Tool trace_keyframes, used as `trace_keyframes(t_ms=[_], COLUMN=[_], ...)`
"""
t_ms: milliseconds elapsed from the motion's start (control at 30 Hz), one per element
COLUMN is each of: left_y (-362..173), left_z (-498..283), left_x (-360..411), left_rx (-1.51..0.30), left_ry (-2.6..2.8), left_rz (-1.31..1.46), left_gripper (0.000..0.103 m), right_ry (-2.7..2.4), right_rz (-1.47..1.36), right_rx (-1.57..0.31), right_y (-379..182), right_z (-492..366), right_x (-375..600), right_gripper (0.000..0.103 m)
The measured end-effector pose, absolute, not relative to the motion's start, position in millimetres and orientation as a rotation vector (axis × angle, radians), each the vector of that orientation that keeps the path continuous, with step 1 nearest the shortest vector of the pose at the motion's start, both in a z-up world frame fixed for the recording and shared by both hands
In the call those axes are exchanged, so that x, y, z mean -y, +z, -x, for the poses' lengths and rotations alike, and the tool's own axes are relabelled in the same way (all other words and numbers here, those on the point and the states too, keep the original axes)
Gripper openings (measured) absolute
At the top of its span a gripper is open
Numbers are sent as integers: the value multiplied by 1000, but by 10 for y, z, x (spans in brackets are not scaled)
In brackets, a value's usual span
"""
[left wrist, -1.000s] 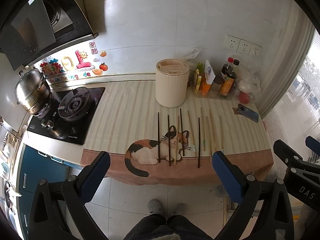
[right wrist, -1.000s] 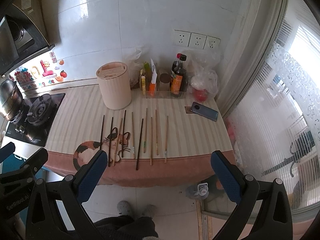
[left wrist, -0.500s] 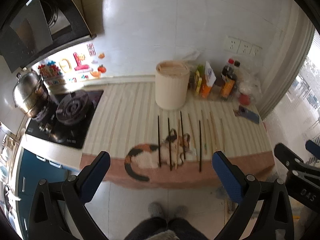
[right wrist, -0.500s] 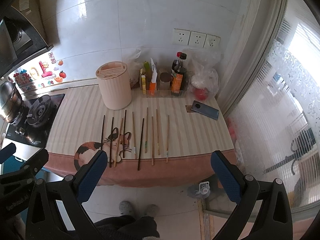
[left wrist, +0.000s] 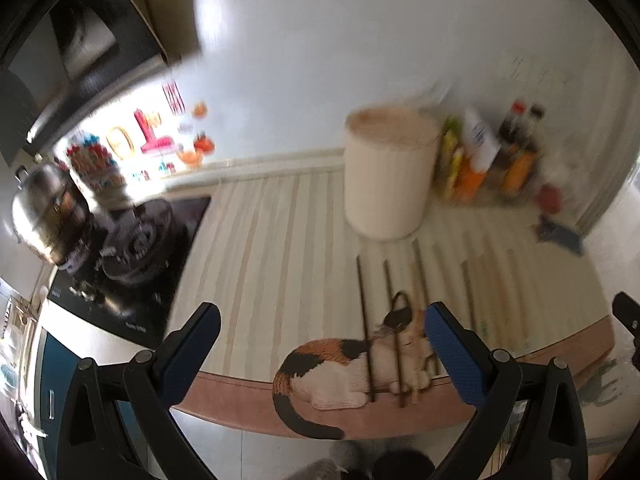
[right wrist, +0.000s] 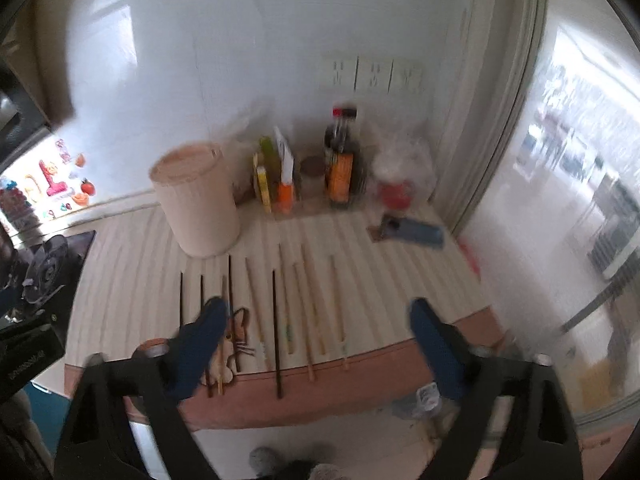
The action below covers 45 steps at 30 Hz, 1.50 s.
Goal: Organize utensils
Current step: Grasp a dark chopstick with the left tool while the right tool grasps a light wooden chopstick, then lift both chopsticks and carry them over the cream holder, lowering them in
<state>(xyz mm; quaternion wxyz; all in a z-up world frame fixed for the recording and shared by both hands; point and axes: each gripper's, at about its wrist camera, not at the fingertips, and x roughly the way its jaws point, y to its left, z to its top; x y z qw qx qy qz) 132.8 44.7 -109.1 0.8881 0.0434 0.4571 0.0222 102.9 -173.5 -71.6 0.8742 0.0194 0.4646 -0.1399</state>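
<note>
Several chopsticks, dark and light wood, lie side by side on the striped counter mat (right wrist: 360, 280); a dark one (right wrist: 276, 328) sits mid-row, and dark ones (left wrist: 365, 320) cross the cat picture in the left wrist view. A beige cylindrical utensil holder (right wrist: 196, 200) stands behind them, also in the left wrist view (left wrist: 390, 172). My left gripper (left wrist: 320, 354) is open and empty, above the mat's front edge left of the chopsticks. My right gripper (right wrist: 316, 344) is open and empty, above the near ends of the chopsticks.
A gas stove (left wrist: 136, 236) with a steel pot (left wrist: 44, 216) is at the left. Sauce bottles and condiments (right wrist: 340, 168) stand at the back by the wall. A phone (right wrist: 412, 230) lies at the right. The counter's front edge drops to the floor.
Both grippers have moved forward and down toward the counter; the chopsticks and holder look larger. The left view has swung left. Both stay open.
</note>
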Motion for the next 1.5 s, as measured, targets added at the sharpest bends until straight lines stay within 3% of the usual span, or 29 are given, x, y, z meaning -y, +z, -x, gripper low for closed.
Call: trace_keyframes(t_ms=[200, 267, 367, 800, 867, 1000, 1067, 1133, 1200, 1367, 1500], left_y=[-1932, -2217, -2534, -3319, -3389, -3450, -3421, -3444, -3428, -3371, -3371], left_z=[-1884, -2054, -2248, -2687, -2721, -2752, -2785, -2756, -2757, -2790, -2818], left_x=[-558, -576, -499, -258, -245, -211, -185, -196, -164, -254, -275], left_rx=[-1205, -1283, -1361, -1538, -1549, -1542, -1539, -1537, -1541, -1539, -1546], left_ry=[47, 72, 89, 104, 104, 84, 80, 83, 84, 56, 21], left_rz=[10, 60, 81, 76, 66, 98, 92, 97, 101, 85, 85], left_gripper=[99, 89, 78, 74, 54, 34, 15, 7, 5, 3, 3], right_ry=[-239, -210, -175, -128, -125, -102, -96, -81, -79, -119, -155], right_rz=[-115, -145, -199, -184, -148, -96, -91, -79, -39, -20, -43], right_rx=[-1155, -1200, -1268, -1531, -1562, -1608, -1629, -1631, -1645, -1661, -1703], right_y=[-1498, -1747, -2072, -3156, -3303, -3506, -3580, -3591, -3611, -3598, -3581], right_z=[-1461, -1599, -1841, -2944, -3071, -3253, -3308, -3339, -3367, -3329, -3178], right_x=[1950, 2029, 2163, 2770, 2792, 2801, 2819, 2795, 2775, 2742, 2856], right_gripper=[52, 44, 41, 40, 40, 40, 41, 42, 40, 9, 9])
